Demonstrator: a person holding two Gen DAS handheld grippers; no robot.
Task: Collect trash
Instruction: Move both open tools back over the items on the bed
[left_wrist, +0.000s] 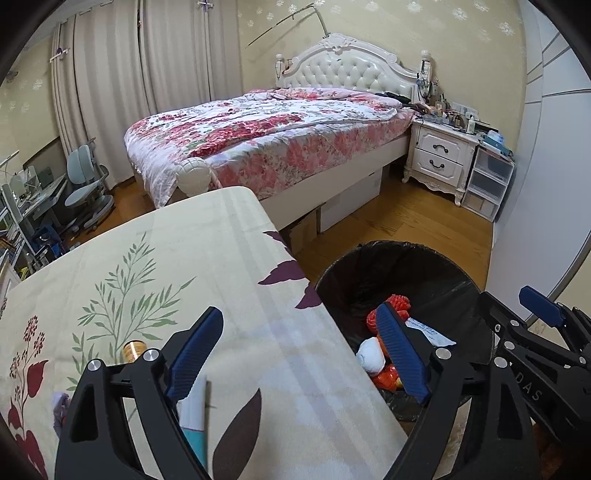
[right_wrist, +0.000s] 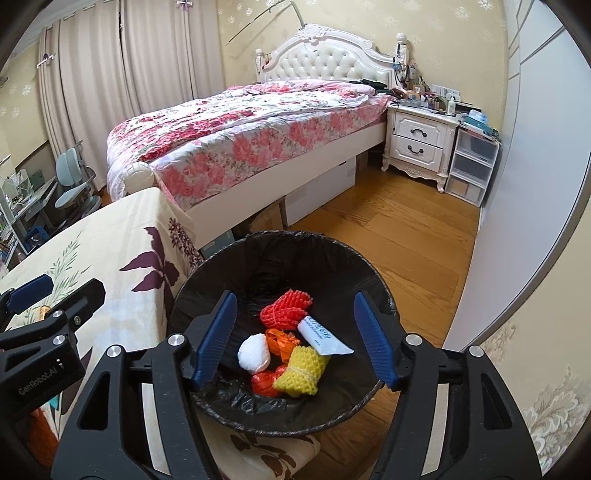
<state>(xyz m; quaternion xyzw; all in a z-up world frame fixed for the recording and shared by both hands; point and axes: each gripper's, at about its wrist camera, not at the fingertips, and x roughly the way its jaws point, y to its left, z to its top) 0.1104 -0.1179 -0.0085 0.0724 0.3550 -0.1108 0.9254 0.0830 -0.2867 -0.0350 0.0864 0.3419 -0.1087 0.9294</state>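
Black-lined bin (right_wrist: 280, 258) beside the table (left_wrist: 207, 258), seen past both grippers. Right gripper (right_wrist: 295, 339) hangs over the bin, jaws apart and empty; below lie a yellow foam net (right_wrist: 301, 373), white wad (right_wrist: 255, 352), red net (right_wrist: 286, 308) and white sachet (right_wrist: 319, 334). Left gripper (left_wrist: 299, 354) straddles the table edge, jaws wide, gripping nothing. Judged step: drop finished. Next move calls for returning to the table, where a teal-and-white tube (left_wrist: 194, 417) and gold can (left_wrist: 133, 350) remain. Bed (left_wrist: 266, 136) beyond
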